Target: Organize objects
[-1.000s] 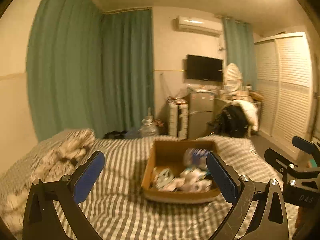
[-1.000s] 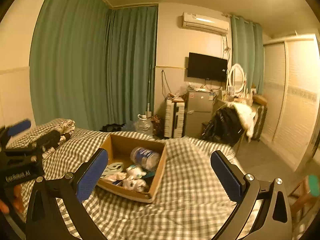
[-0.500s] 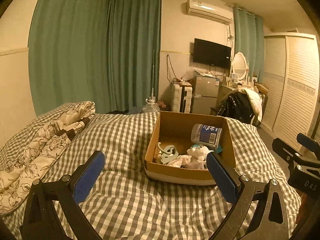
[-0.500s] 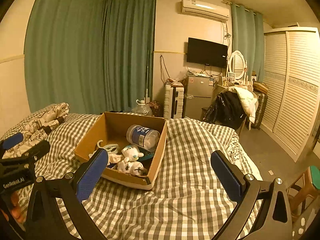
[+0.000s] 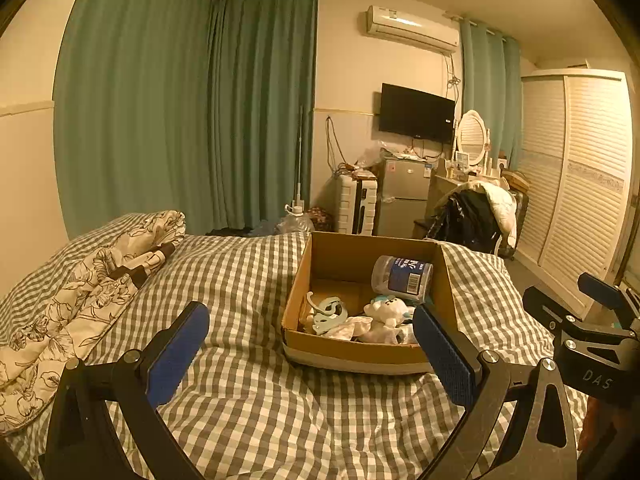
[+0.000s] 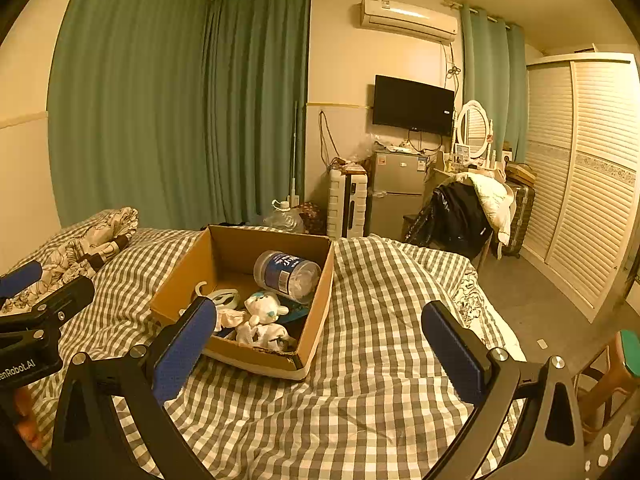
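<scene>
Both the left gripper (image 5: 310,354) and right gripper (image 6: 318,354) gape wide, holding nothing. The open brown cardboard box (image 5: 296,296) sits on the grey-checked bed (image 5: 240,280); inside lies what looks like a small white plush toy (image 6: 264,306).

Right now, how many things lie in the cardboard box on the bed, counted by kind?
In the cardboard box, as far as visible:
Clear jar with blue label: 1
White plush toy: 1
Pale green hook-shaped item: 1
Crumpled white piece: 1
Total: 4; more may be hidden.
</scene>
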A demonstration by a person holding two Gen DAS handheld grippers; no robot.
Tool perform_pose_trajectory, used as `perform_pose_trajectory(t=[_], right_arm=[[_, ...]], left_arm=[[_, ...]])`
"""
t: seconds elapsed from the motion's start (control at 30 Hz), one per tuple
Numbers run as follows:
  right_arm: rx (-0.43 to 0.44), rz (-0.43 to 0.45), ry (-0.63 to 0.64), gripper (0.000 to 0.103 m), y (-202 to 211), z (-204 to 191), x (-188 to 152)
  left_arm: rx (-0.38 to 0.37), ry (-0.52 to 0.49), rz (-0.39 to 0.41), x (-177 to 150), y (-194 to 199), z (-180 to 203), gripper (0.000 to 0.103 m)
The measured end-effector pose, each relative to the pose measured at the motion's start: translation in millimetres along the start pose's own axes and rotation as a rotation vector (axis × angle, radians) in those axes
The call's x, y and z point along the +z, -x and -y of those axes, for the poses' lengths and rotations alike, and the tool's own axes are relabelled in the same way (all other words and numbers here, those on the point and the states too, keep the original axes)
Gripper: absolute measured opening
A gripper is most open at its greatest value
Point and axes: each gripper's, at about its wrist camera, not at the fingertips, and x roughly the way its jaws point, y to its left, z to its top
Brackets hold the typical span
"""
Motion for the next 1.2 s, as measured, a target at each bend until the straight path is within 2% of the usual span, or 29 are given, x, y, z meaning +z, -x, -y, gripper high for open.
perform_pose_trajectory(t=[1.2], right_arm=[[0.001, -0.024, -0.003, 0.103, -3.5, 0.8, -3.8]], left_arm=[[0.015, -0.020, -0.011, -3.4, -1.9, 2.1, 0.103]])
